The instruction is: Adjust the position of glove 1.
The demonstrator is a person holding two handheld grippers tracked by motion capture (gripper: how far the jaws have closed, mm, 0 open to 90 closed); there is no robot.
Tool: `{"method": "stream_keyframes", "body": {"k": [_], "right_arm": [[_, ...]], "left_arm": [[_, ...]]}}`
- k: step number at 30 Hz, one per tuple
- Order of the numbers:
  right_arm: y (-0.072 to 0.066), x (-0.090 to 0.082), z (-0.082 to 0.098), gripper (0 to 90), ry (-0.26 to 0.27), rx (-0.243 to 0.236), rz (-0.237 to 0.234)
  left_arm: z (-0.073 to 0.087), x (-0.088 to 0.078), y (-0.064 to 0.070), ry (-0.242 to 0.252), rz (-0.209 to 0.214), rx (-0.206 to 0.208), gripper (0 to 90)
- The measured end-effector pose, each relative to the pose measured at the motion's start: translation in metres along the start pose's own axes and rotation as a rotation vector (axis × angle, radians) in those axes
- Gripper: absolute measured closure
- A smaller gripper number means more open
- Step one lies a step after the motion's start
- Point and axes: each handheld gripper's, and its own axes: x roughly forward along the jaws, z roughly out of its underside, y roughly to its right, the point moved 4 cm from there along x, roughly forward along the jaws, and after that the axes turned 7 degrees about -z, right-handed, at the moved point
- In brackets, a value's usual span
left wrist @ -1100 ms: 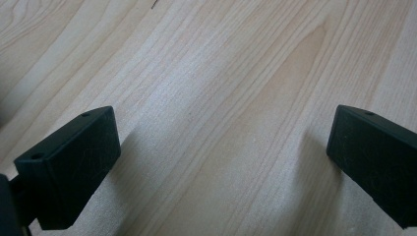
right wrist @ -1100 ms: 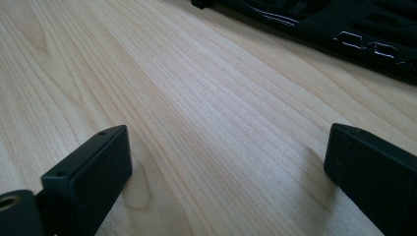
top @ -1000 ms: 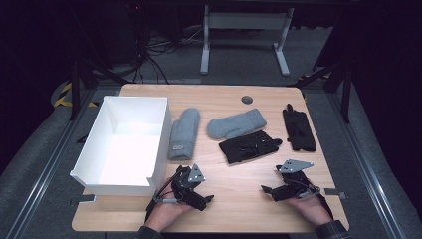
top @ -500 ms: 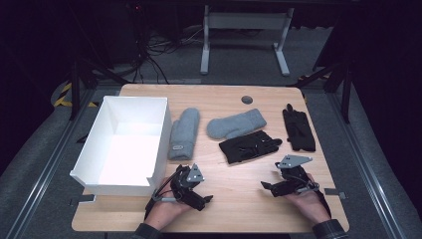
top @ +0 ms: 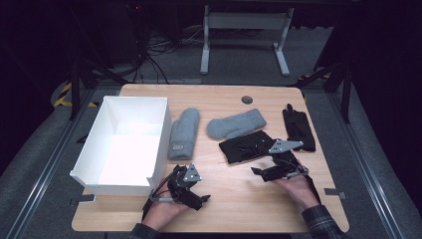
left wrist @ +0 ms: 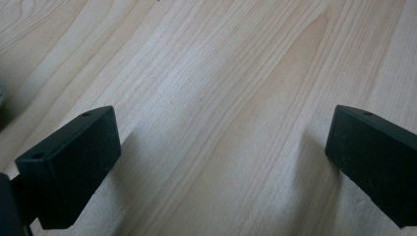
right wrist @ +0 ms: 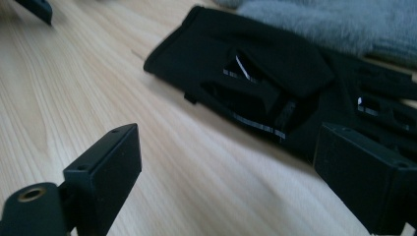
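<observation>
My left gripper (top: 191, 191) rests low on the bare wooden surface (top: 234, 209) near the front edge, jaws wide apart with nothing between them. My right gripper (top: 271, 172) hovers at the near edge of the black glove (top: 246, 147), jaws also apart and empty; in the right gripper view that glove (right wrist: 255, 78) lies flat just ahead, 1 jaw close beside its cuff end.

As I judge it, the risk is a poor bite: the glove is thin and limp, so jaws closing too high would slide off it, and closing too low would scrape the wood. It also touches the grey mitten (top: 236, 123) behind it, so a careless lift might drag that along.

Farther off, a 2nd grey mitten (top: 184, 133) lies beside the white box (top: 164, 124), which stands open and empty at the left. A 2nd black glove (top: 297, 128) lies at the right, apart from the others. A small dark disc (top: 247, 99) sits near the far edge. Beyond, the room is dark, with cables (top: 159, 50) on the floor and a white stand (top: 244, 35)
</observation>
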Motion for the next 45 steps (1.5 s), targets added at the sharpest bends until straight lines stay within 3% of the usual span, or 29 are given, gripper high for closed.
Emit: {"method": "stream_keyframes", "body": {"k": [10, 22, 26, 39, 45], "right_arm": [[0.010, 0.017, -0.033, 13.1, 0.016, -0.013, -0.016], [0.034, 0.043, -0.060, 14.9, 0.025, 0.028, -0.006], [0.040, 0.049, -0.063, 15.4, 0.025, 0.036, 0.005], [0.078, 0.078, -0.074, 22.2, 0.035, 0.068, 0.049], [0.085, 0.084, -0.076, 31.4, 0.038, 0.065, 0.077]], "left_arm": [[0.001, -0.001, 0.001, -0.001, 0.000, 0.005, 0.7], [0.001, 0.000, 0.001, 0.000, 0.004, 0.000, 0.7], [-0.002, 0.001, -0.001, 0.000, 0.004, -0.001, 0.7], [-0.001, 0.001, 0.000, -0.006, -0.003, -0.011, 1.1], [-0.001, 0.001, 0.000, 0.000, -0.004, -0.011, 1.4]]}}
